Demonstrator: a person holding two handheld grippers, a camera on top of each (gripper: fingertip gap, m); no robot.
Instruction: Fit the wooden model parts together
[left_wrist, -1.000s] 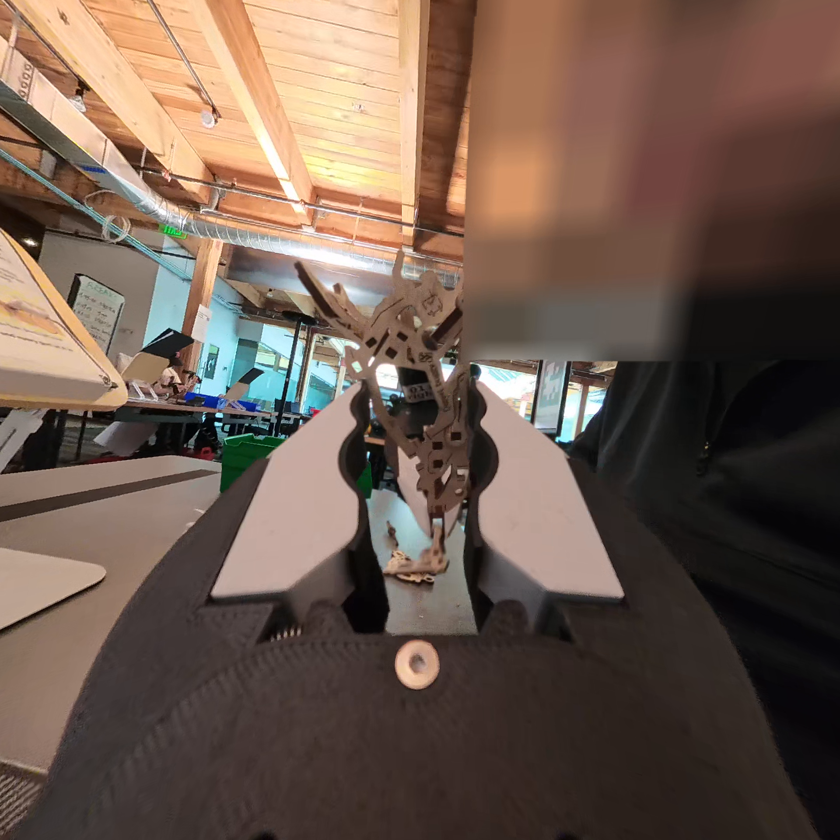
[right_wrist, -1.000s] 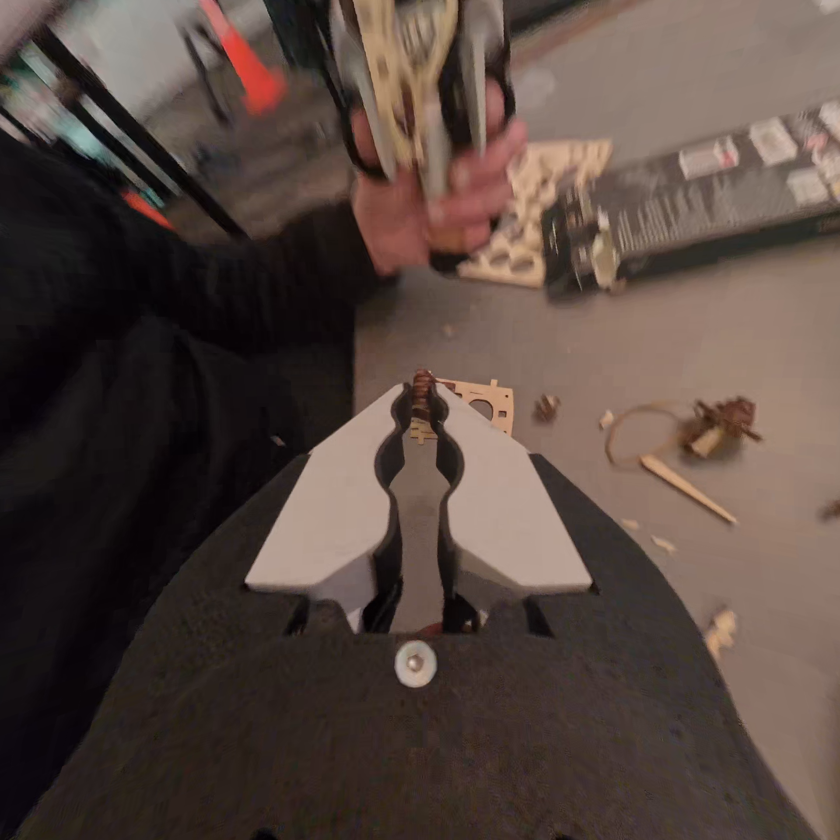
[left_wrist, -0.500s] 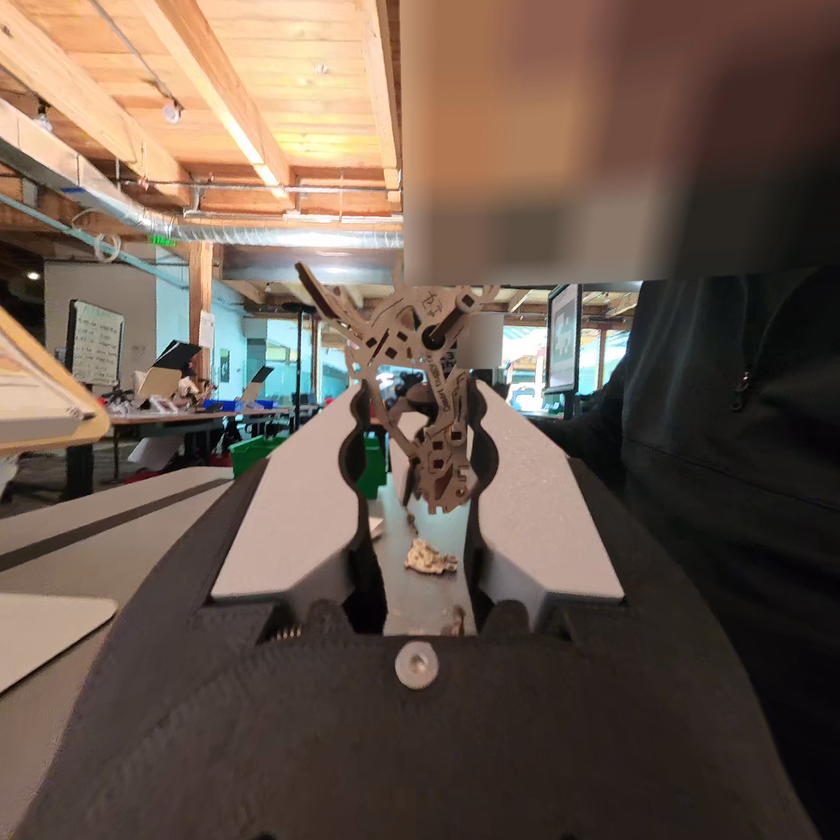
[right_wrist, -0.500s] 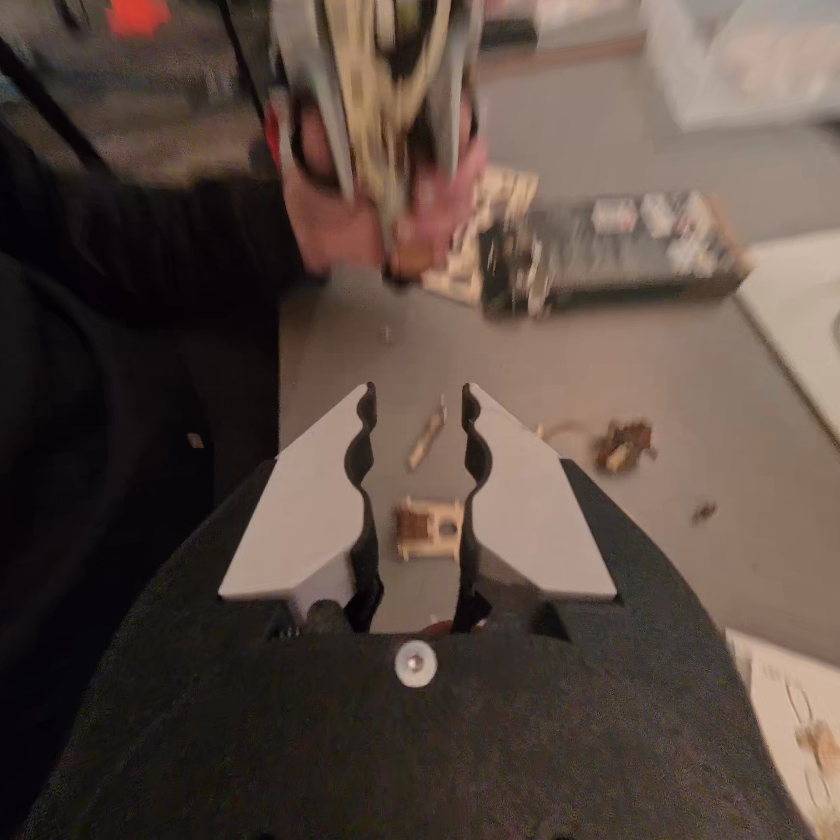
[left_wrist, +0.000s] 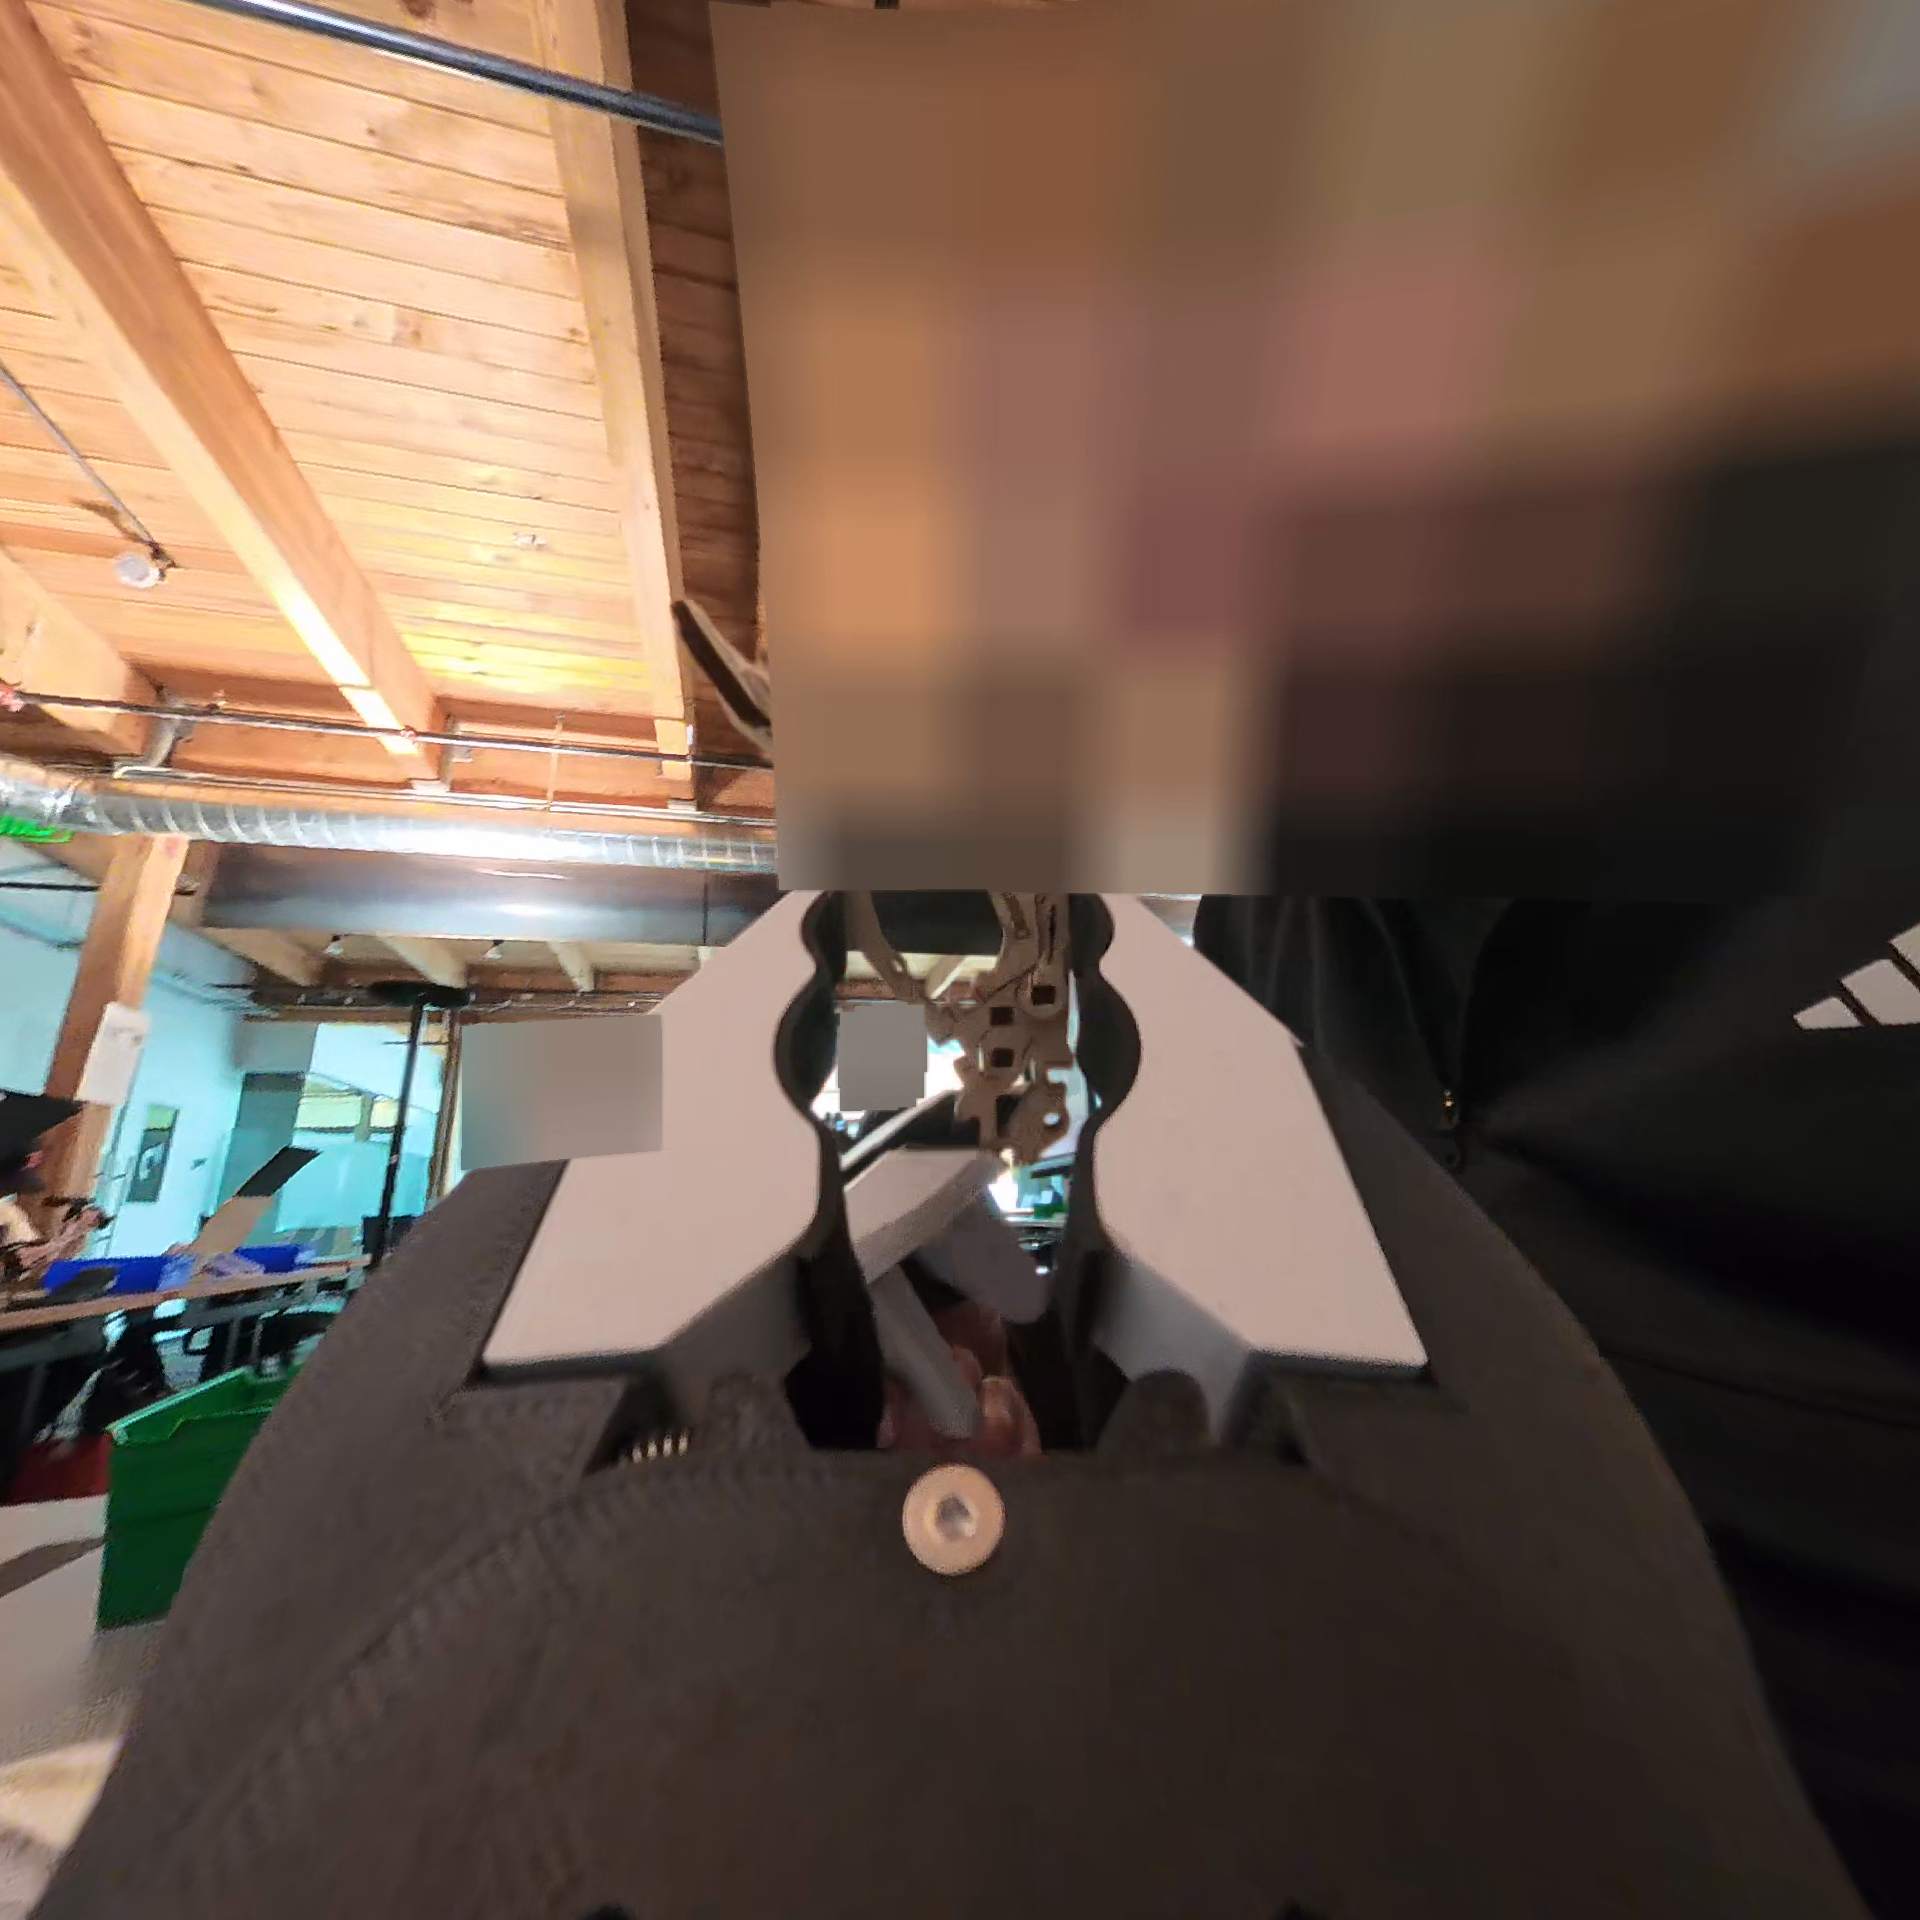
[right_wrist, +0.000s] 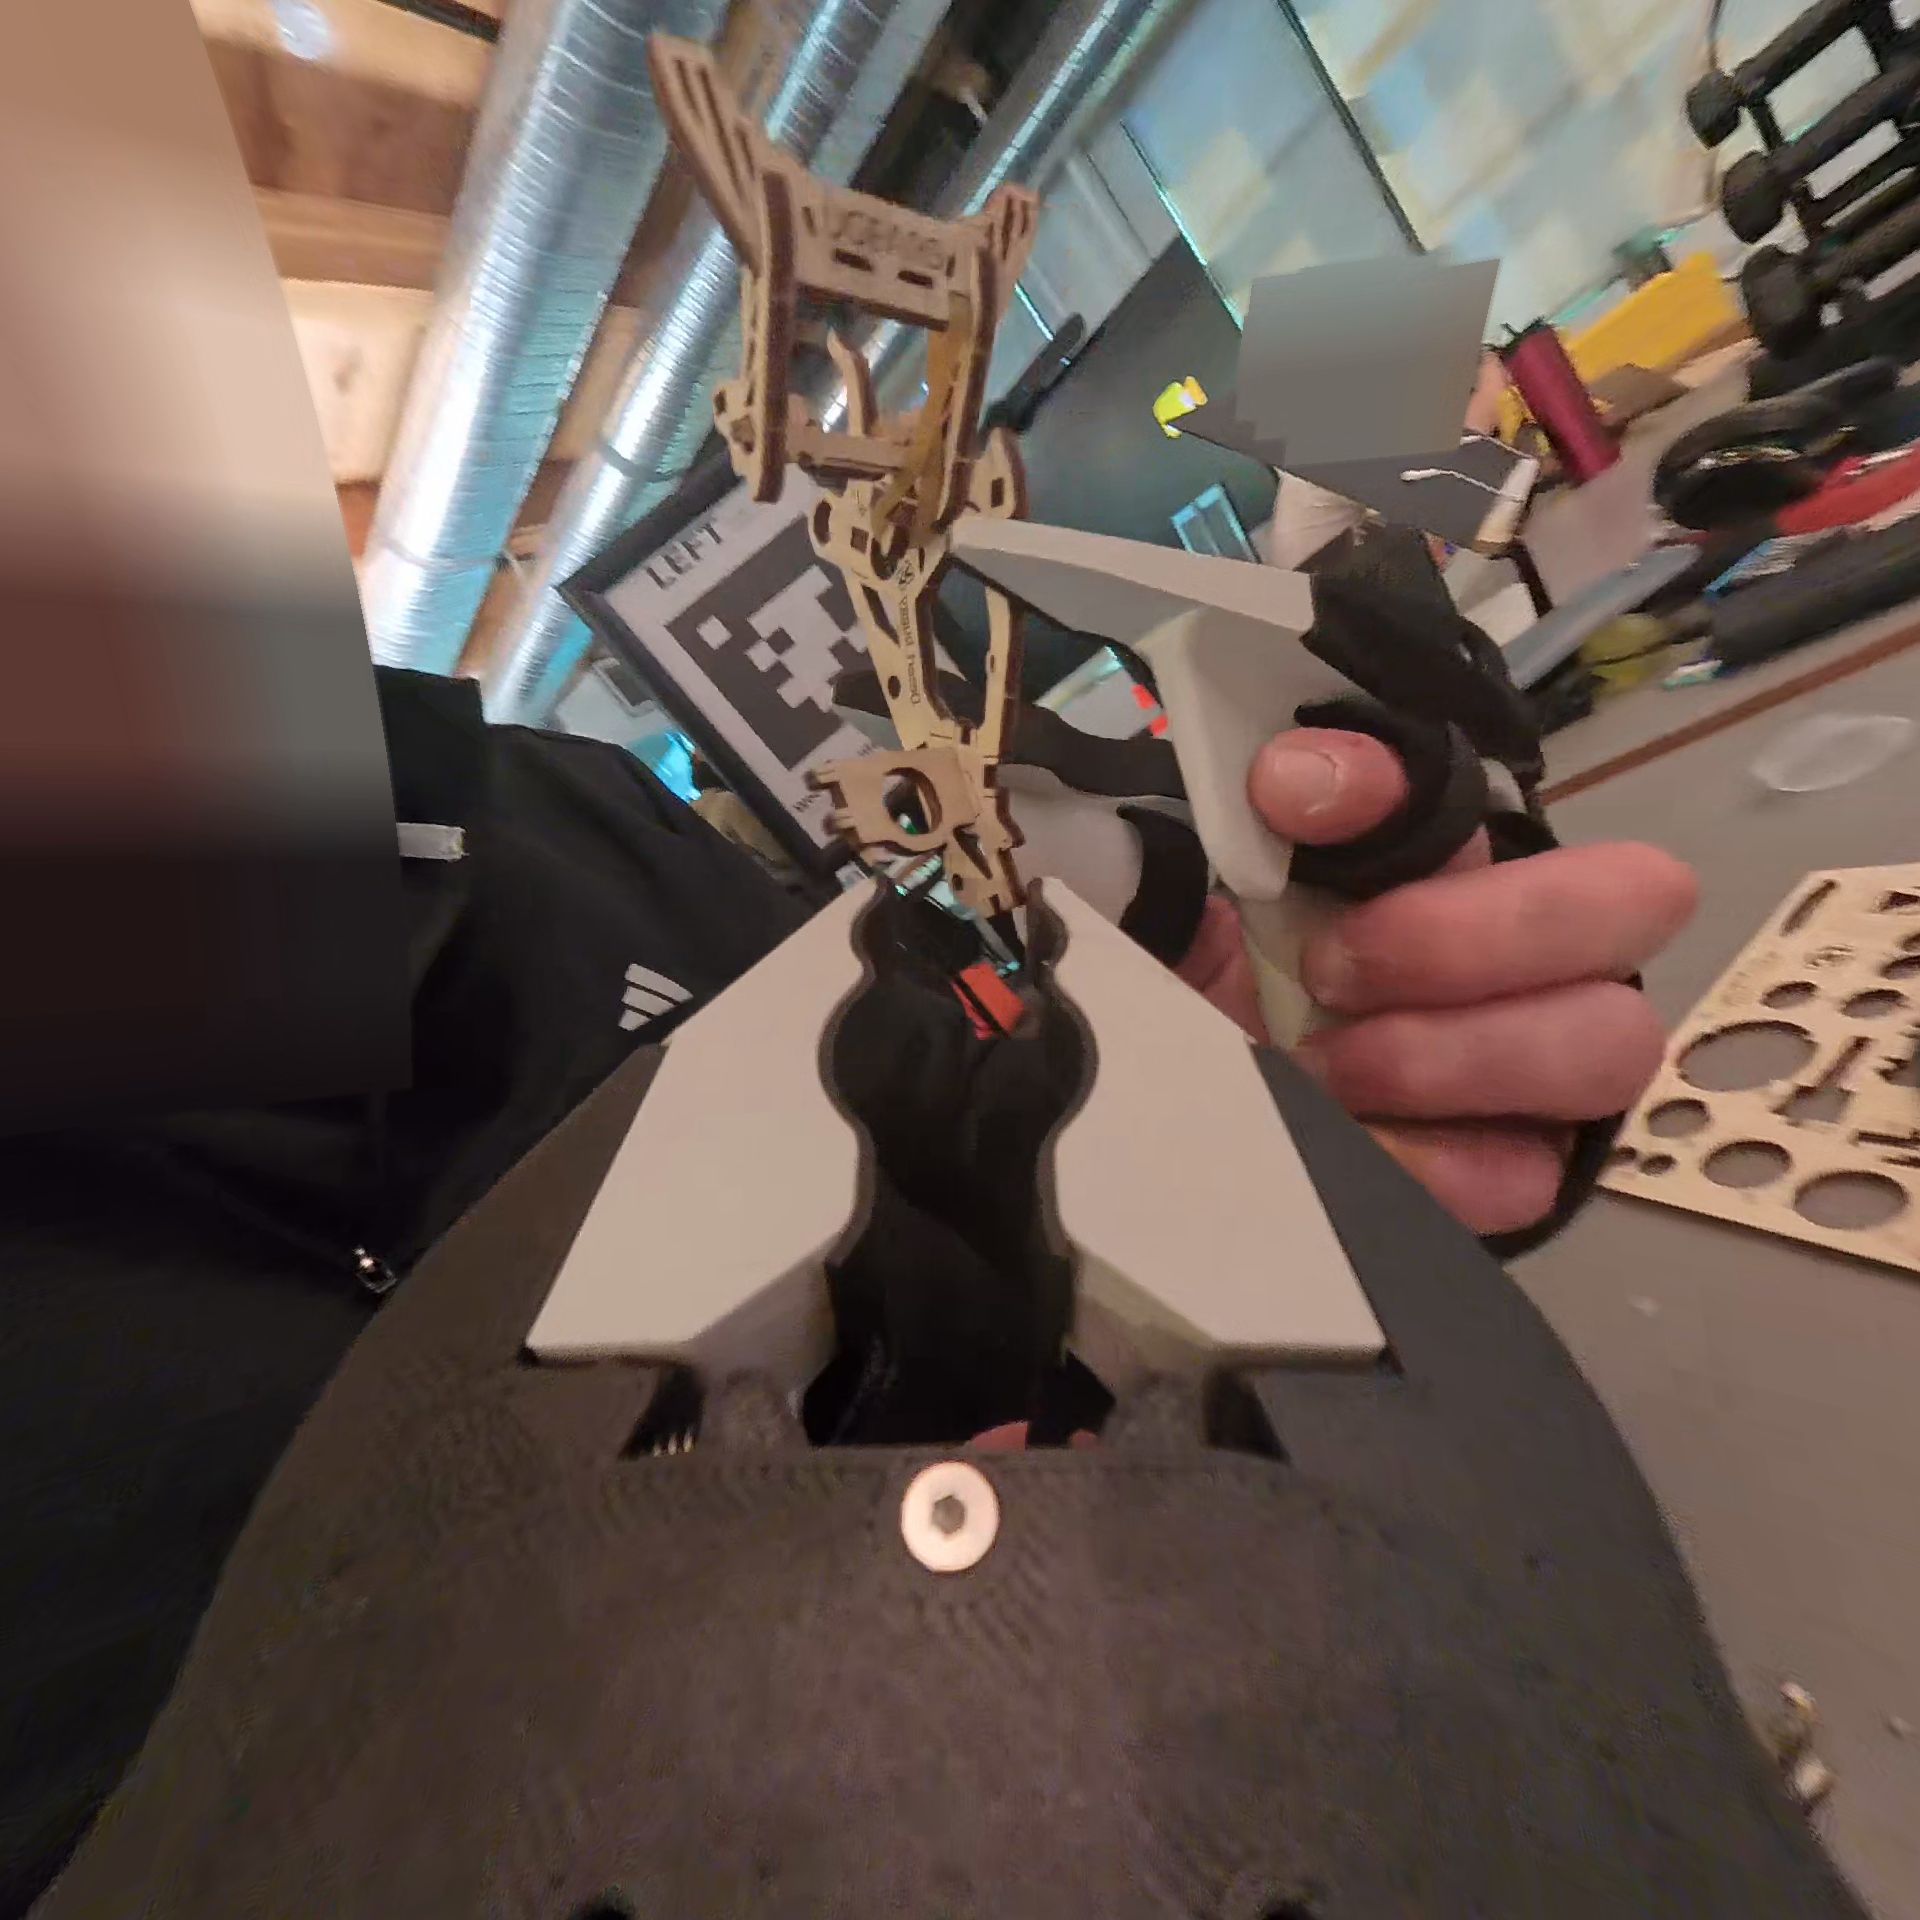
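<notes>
Two grippers up | L gripper (right_wrist: 997, 582) clamped on model (right_wrist: 914, 582) | R gripper (right_wrist: 956, 925) jaws apart at model's base | step: align | next: close gently, seat joint

Count, both views: 2 grippers total, L gripper (left_wrist: 951, 935) + R gripper (right_wrist: 956, 904), w/ 2 grey fingers (left_wrist: 675, 1195) ea. 1 wooden model (right_wrist: 904, 582), single assy, several pcs already joined; pc count not readable. 1 punched-out wooden sheet (right_wrist: 1787, 1091) on table at right. 1 bare hand (right_wrist: 1455, 997). 1 b/w marker card (right_wrist: 769, 644). 1 maroon bottle (right_wrist: 1558, 395) in bkgd. 1 green bin (left_wrist: 166, 1475). 1 silver duct (left_wrist: 364, 831) under ceiling. Dumbbells far right, blurred, approx several, no exact no.
</notes>
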